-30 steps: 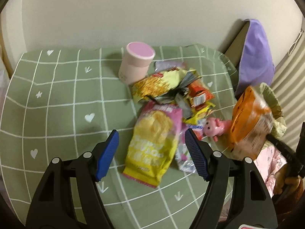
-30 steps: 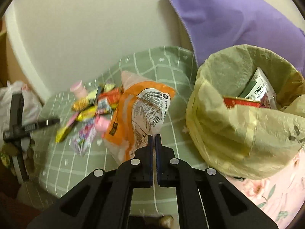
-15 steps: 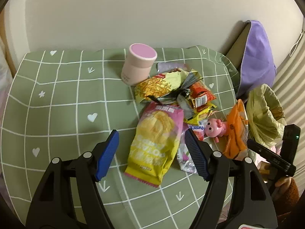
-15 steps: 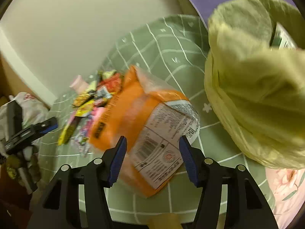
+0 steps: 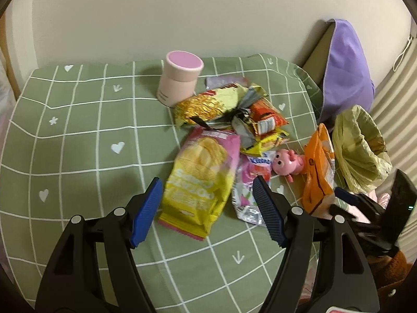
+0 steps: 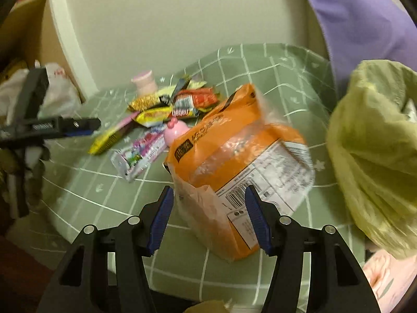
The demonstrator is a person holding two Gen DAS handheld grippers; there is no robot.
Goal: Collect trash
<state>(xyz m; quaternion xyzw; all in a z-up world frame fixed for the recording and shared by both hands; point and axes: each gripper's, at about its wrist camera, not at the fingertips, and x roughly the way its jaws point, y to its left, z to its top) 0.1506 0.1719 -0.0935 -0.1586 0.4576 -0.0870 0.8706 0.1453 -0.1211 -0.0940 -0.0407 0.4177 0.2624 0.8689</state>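
Green checked cloth (image 6: 273, 73): orange bag (image 6: 234, 161) stands beside the trash sack (image 6: 370, 156), between my right gripper (image 6: 208, 219) whose jaws are closing, not touching. Light, crinkly, slippery; pinch its lower edge.

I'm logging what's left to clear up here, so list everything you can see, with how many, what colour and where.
tablecloth: one, green with a white grid, covers the table
orange bag: one, orange and clear, between the right tool's pads, not pinched
bin bag: one, yellow-green, at the table's right edge
chip bag: one, pink and yellow, flat mid-table
wrapper pile: several, gold, red, yellow, behind the chip bag
candy packet: one, pink and white, right of the chip bag
pig toy: one, pink, beside the orange bag
tub: one, pale pink, upright at the back
cushion: one, purple, against the wall
left tool: open, empty, above the chip bag
right tool: jaws closing
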